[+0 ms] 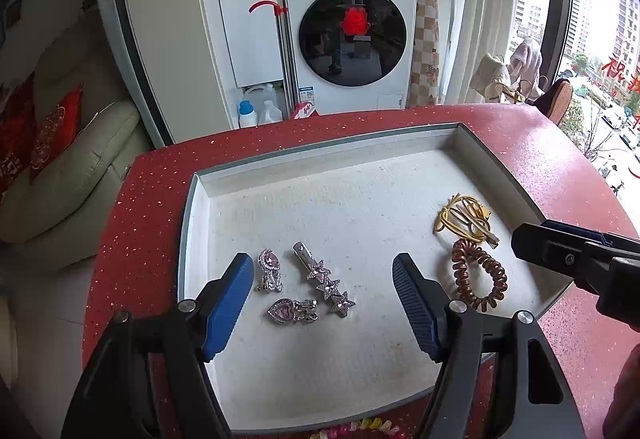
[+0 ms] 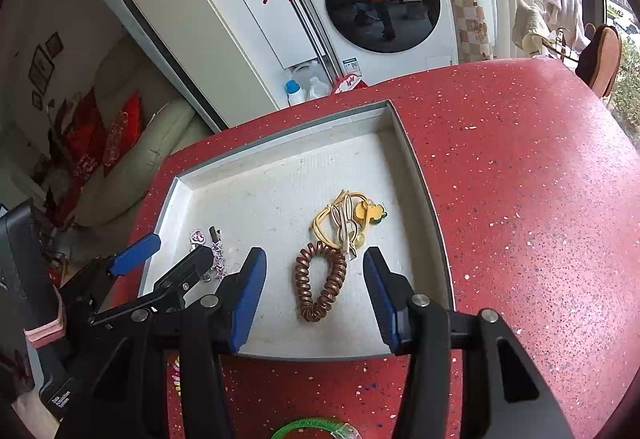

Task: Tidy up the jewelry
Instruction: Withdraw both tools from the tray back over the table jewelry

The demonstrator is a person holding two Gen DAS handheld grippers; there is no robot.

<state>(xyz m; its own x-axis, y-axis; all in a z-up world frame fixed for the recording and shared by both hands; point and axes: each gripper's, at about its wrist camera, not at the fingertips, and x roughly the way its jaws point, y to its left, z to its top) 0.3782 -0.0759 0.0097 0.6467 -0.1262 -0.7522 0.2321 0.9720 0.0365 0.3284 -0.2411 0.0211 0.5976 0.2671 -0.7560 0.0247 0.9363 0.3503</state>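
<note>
A white tray (image 1: pixel 320 143) sits on a red speckled table (image 1: pixel 140 207). In it lie a star hair clip (image 1: pixel 324 285), two pink heart clips (image 1: pixel 269 269) (image 1: pixel 290 311), a brown coil hair tie (image 1: pixel 478 279) and a yellow hair accessory (image 1: pixel 464 219). My left gripper (image 1: pixel 323 271) is open above the star and heart clips. My right gripper (image 2: pixel 315 271) is open, its fingers either side of the brown coil tie (image 2: pixel 320 285), with the yellow accessory (image 2: pixel 348 223) just beyond. Neither gripper holds anything.
A pastel coil tie (image 1: pixel 360 429) lies on the table at the tray's near edge. A green ring (image 2: pixel 312 427) lies on the table nearer me. A washing machine (image 1: pixel 352 31), bottles (image 1: pixel 256 111) and a cream sofa (image 1: pixel 60 175) stand beyond the table.
</note>
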